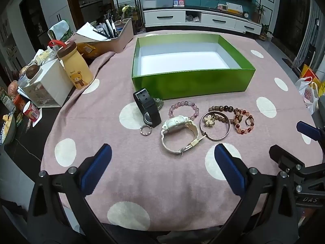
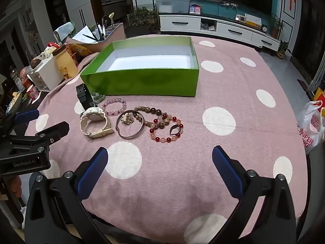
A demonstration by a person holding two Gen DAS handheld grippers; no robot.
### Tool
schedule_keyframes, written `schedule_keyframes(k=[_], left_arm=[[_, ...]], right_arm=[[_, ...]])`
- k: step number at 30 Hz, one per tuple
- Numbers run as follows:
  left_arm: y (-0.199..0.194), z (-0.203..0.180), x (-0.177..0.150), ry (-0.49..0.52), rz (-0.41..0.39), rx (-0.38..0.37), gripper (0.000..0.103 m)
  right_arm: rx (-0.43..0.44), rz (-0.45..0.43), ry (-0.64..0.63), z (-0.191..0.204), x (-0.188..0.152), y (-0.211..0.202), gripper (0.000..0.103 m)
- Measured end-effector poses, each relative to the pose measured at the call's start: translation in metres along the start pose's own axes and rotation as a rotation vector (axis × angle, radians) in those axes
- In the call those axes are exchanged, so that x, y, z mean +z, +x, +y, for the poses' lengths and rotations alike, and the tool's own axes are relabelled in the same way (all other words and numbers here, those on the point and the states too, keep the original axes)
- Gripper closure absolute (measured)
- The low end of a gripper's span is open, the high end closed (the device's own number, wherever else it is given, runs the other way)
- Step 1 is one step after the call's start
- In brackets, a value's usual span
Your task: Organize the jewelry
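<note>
Both grippers hang over the near part of a pink cloth w/ white dots (image 1: 142,172), tilted down, nothing between the fingers of either. Left gripper (image 1: 162,158): fingers spread wide, blue pads (image 1: 97,168) apart, bare cloth in the gap. Right gripper (image 2: 160,158): same, fingers wide, blue pads (image 2: 225,166) apart, only cloth betw. them. Jewelry sits in a loose row ahead of the fingertips, none touched. From the left wrist view: white watch (image 1: 178,130) straight ahead of the gap, closest item; small silver ring (image 1: 145,130) ahead, nearer the left finger; black watch (image 1: 147,106) standing on edge just beyond the ring; pale green bead piece (image 1: 159,102) partly hidden behind it, right by the box wall; purple bead bracelet (image 1: 183,109) beyond the white watch; metal bangle (image 1: 215,125) ahead of the right finger w/ a gold flower brooch (image 1: 209,121) inside its loop; brown bead bracelet (image 1: 223,109) touching the bangle's far side; red/pink bead bracelet (image 1: 243,124) further right, a small dark ring (image 1: 248,121) inside it. Green box (image 1: 193,81), open, white inside, empty, stands beyond the whole row. In the right wrist view the same row lies ahead and left of the fingers, red/pink bracelet (image 2: 166,129) nearest the gap, box (image 2: 142,81) beyond. Off the left finger's side: yellow bear bottle (image 1: 76,67) and white drawer unit (image 1: 46,85), well apart from the jewelry.
</note>
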State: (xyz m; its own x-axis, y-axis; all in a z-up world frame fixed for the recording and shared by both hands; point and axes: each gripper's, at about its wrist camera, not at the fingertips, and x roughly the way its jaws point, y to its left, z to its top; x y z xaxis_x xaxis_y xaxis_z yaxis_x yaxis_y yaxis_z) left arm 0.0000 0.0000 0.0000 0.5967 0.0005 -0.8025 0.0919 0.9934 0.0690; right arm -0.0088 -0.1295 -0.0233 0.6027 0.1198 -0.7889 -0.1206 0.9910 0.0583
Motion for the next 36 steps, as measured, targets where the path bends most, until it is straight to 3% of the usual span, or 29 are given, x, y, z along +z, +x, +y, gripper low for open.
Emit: schedule_keyframes(k=[36], left_arm=[[0.0034, -0.0042, -0.0033, -0.003, 0.016, -0.015, 0.002]], right_arm=[[0.019, 0.005, 0.001, 0.0056, -0.0002, -0.0066, 0.001]])
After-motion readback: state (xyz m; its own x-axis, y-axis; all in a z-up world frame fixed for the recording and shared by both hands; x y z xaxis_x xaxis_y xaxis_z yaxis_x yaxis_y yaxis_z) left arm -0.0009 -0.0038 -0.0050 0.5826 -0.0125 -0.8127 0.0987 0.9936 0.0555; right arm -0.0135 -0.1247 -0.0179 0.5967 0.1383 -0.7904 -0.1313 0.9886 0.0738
